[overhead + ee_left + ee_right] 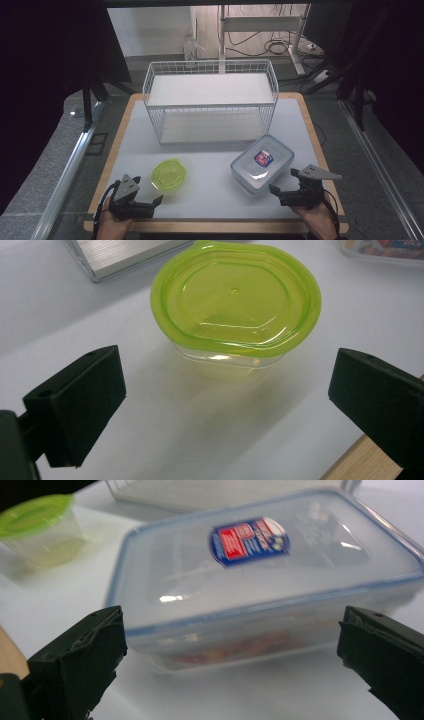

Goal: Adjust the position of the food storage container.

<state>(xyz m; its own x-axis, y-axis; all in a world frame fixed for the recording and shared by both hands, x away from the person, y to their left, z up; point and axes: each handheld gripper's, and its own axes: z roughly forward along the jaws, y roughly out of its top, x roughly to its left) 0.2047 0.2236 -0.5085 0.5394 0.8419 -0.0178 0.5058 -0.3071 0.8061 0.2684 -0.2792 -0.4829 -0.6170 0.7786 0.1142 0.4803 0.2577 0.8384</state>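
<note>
**Two tubs, two grippers, each lined up with its own**

White table top (210, 200) with a wooden edge, a two-tier white wire rack (210, 100) standing at the far side, dark room and cables behind it. The front half of the table is where the action is.

The left gripper (142, 202) sits near the front edge with its jaws spread wide and nothing between them. The small round tub with the lime-green lid (169, 174) stands just ahead of it and slightly to the right, upright, lid on. In the left gripper view that tub (235, 305) sits centred between the two pads, apart from both (so the approach is basically straight forward).

The right gripper (286, 192) is also wide open and empty. The clear rectangular lunch box with the blue-rimmed lid (262, 162) lies just ahead and to its left, long axis running diagonally toward the rack's right corner. In the right gripper view the box (265, 580) spans nearly the whole gap between the jaws, not touching either as far as I can tell.

My guess is each hand takes its nearer container.
</note>
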